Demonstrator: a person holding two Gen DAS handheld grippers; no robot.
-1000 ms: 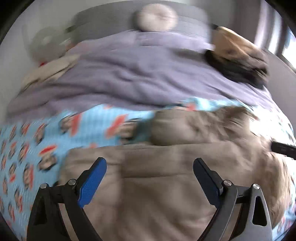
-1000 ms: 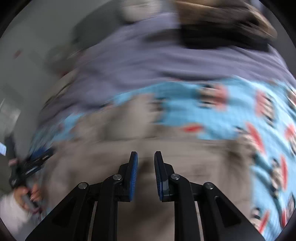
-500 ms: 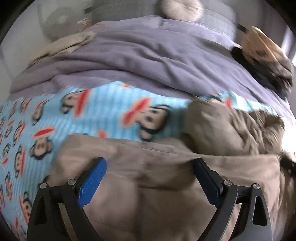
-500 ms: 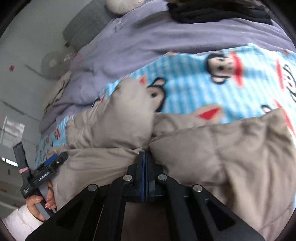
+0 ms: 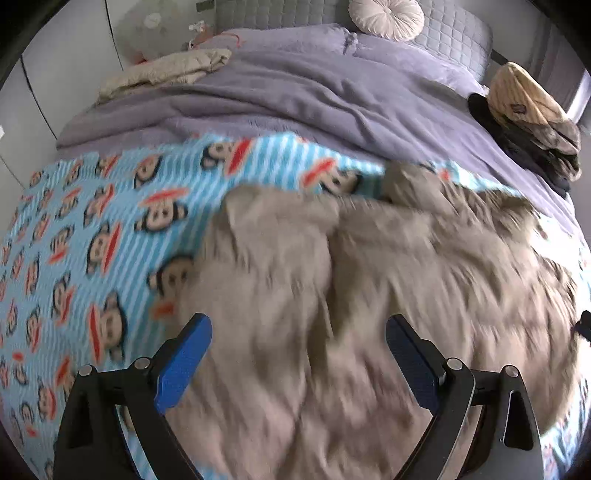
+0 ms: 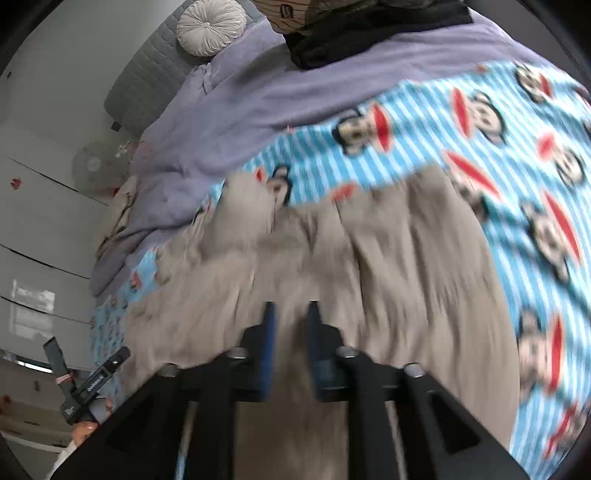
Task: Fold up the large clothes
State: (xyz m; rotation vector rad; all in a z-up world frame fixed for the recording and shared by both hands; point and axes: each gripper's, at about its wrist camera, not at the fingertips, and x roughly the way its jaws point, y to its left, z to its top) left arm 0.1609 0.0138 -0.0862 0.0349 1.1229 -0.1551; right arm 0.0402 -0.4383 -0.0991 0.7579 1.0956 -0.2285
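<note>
Item: puffy taupe quilted jacket (image 5: 369, 295) on monkey-print blue striped blanket (image 5: 92, 229), mid-fold.
I'd square hems first; left gripper (image 5: 299, 354) gapes wide and empty; right gripper (image 6: 290, 343), narrow, has just been opening, seemingly empty.

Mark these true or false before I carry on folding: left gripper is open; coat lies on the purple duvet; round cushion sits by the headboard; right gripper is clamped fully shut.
1. The left gripper is open. True.
2. The coat lies on the purple duvet. False: it lies on the monkey blanket.
3. A round cushion sits by the headboard. True.
4. The right gripper is fully shut. False: its jaws have just been opening, with a gap showing.
</note>
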